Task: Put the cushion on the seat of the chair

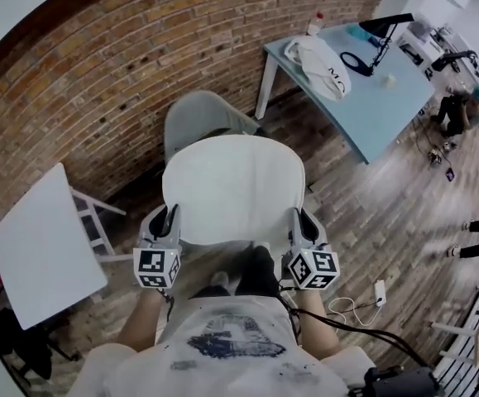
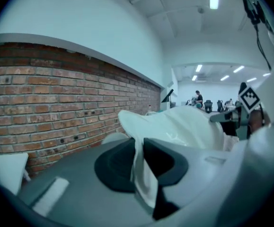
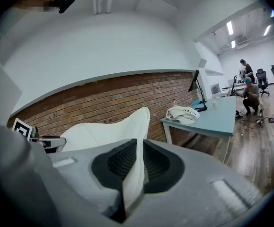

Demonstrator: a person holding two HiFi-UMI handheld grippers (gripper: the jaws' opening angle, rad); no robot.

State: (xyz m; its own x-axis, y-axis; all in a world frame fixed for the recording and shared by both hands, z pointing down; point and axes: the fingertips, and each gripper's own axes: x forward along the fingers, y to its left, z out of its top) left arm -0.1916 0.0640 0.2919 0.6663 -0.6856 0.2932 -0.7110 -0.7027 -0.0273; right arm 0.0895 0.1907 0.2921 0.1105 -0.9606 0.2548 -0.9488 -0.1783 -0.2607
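Note:
A flat white cushion (image 1: pixel 233 184) hangs level in the air between my two grippers. My left gripper (image 1: pixel 168 217) is shut on the cushion's near left edge, and my right gripper (image 1: pixel 303 222) is shut on its near right edge. In the left gripper view the white fabric (image 2: pixel 141 174) is pinched between the dark pads, with the cushion (image 2: pixel 184 124) stretching away. The right gripper view shows the same pinch on the cushion (image 3: pixel 134 169). A pale grey chair (image 1: pixel 199 116) stands beyond the cushion against the brick wall; the cushion hides most of its seat.
A brick wall (image 1: pixel 131 64) runs behind the chair. A small white table (image 1: pixel 45 246) stands at the left. A light blue desk (image 1: pixel 371 89) with a white bag (image 1: pixel 320 63) and a black lamp (image 1: pixel 380 31) stands at the right. People are at the far right. Cables (image 1: pixel 351 308) lie on the wood floor.

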